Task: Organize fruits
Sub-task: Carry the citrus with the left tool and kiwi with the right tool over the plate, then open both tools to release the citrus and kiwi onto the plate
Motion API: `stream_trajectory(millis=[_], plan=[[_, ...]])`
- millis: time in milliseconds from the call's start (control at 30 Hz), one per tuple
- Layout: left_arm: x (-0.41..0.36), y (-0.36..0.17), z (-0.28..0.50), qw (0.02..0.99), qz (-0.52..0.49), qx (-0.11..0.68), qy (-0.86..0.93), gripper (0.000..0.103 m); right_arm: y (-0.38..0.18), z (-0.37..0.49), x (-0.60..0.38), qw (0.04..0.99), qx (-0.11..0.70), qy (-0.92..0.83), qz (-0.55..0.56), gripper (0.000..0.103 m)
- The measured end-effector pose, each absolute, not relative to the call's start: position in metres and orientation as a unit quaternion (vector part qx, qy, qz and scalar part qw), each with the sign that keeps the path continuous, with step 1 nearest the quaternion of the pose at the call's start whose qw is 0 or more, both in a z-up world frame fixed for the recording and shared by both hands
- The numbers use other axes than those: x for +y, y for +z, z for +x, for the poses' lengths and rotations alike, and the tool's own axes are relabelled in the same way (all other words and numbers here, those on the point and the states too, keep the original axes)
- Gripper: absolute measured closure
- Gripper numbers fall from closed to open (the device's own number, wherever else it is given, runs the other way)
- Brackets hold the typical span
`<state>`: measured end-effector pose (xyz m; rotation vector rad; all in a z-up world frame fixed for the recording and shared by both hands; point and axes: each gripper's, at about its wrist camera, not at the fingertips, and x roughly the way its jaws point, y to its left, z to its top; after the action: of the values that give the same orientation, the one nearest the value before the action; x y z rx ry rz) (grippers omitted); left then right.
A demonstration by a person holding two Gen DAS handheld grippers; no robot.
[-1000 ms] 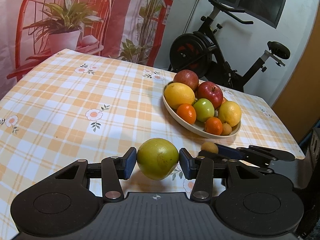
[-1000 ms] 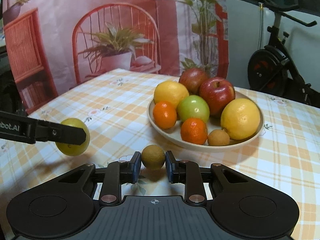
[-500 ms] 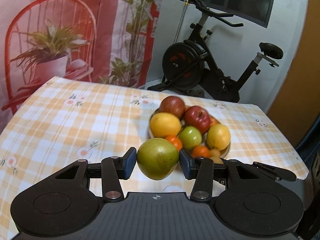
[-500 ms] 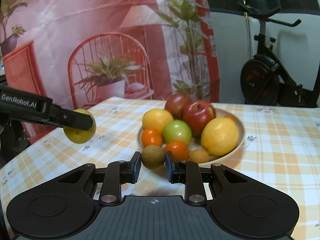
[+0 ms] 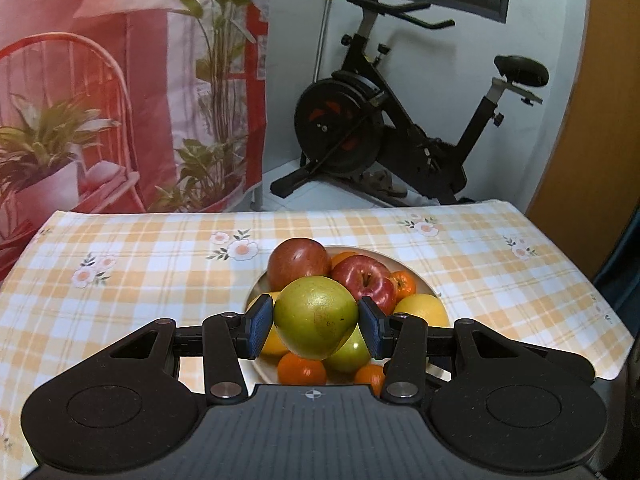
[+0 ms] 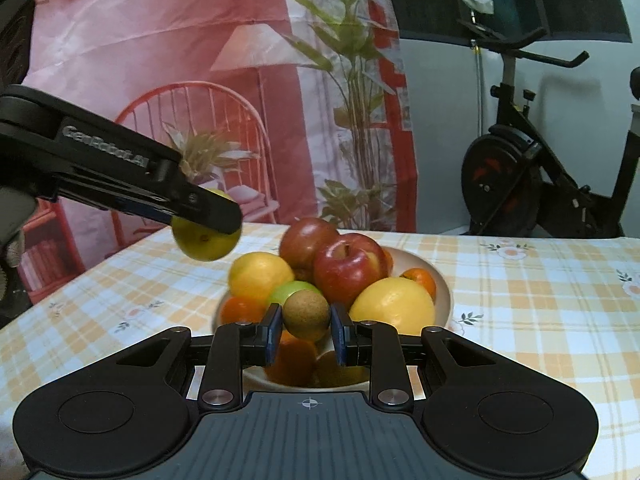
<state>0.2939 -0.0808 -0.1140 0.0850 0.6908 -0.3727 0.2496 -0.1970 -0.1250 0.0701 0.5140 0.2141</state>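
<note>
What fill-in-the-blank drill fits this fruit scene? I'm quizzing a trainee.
1. The left claw grips a large ____ fruit.
2. The right claw grips a small round ____ fruit.
3. The other fruits lie piled in a white ____ on the checked tablecloth.

Missing words: green; brown; bowl

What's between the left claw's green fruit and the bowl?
No free-standing obstacle. The green fruit, gripped by the left claw, hangs in open air near the bowl. But the bowl is heaped with apples, lemons and oranges, leaving little bare room.
</note>
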Motion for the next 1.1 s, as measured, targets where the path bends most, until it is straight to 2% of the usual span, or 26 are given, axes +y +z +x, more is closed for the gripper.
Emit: stream_trajectory(millis=[333,1100], plan=[[-0.094,-0.13,0.327,0.915,0.065,0.356,-0.179,0.054,-0.132,0.264,-0.197,0.961,0.257,0.099,0.029,0.079],[-0.103,-0.134,0.34,0.911,0.049,0.354,-0.205,0.053,-0.133,0.26,-0.197,0.963,0.25,0.098,0.024,0.078]])
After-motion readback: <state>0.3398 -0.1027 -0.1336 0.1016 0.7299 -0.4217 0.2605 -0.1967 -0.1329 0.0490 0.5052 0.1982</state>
